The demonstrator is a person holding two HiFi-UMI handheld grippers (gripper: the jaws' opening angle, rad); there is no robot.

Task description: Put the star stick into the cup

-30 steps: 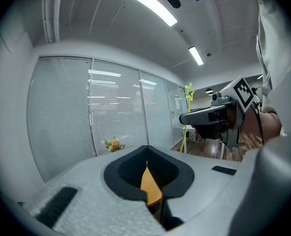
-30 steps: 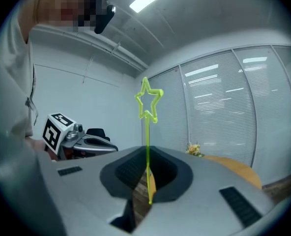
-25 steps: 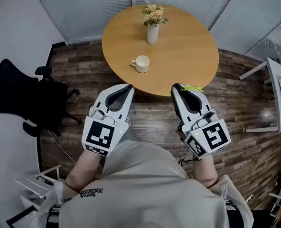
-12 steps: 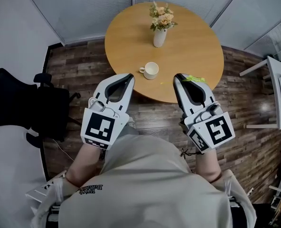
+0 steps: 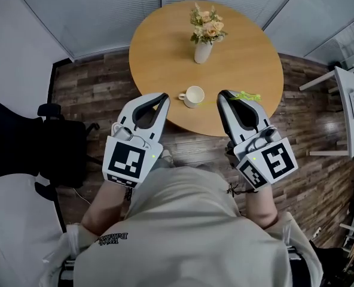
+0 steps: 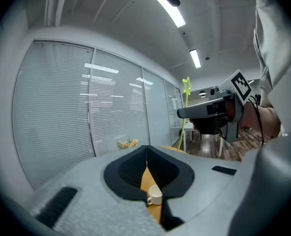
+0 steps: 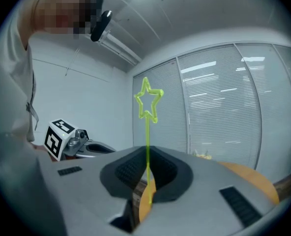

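Note:
A white cup stands near the front edge of the round wooden table. My right gripper is shut on the yellow-green star stick and hovers just right of the cup, at the table's edge. In the right gripper view the star stick rises upright from between the shut jaws of the right gripper, star end up. My left gripper is shut and holds nothing, just left of the cup. Through the left gripper slit, the cup shows ahead on the table.
A white vase of flowers stands behind the cup on the table. A black office chair sits on the wooden floor at the left. A white desk is at the right edge.
The table and cup have drawn closer to me. Both grippers now reach the table's front edge on either side of the cup. Their states are unchanged.

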